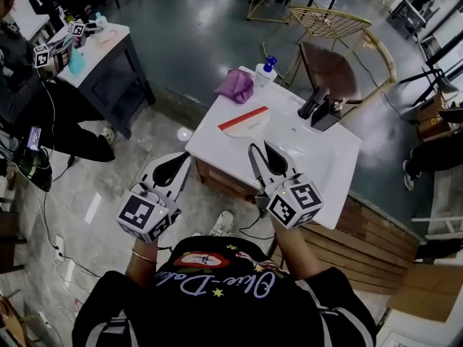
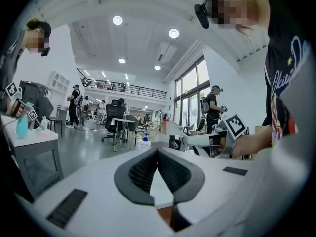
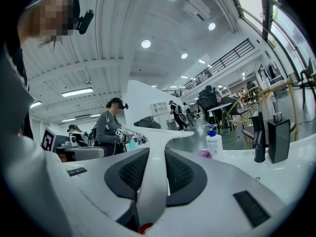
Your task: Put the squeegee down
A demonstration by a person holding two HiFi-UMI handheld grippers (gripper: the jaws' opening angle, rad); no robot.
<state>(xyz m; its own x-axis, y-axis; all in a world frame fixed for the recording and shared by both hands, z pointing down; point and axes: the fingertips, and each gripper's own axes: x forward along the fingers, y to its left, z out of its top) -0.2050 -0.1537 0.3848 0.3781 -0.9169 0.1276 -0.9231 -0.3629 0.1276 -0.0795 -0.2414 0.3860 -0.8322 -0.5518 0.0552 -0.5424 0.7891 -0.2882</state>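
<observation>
Though its white handle fades into the white sink top (image 1: 329, 157), squeegee (image 1: 244, 119) (red blade, eleven o'clock) clamped by right gripper (image 1: 260, 149); left gripper (image 1: 182, 159) closed, empty.

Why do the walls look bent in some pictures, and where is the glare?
Left and right gripper views: wide-angle lenses bow straight lines and darken the corners; ceiling lights blow out white. Head view: straighter, with soft glare on the floor.

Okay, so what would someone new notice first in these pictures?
Probably the white squeegee with its red blade, gripped in the right tool over the white counter. The left tool hangs shut and empty beside the counter's near corner. A purple cloth lies at the far corner beside a blue-capped bottle.
</observation>
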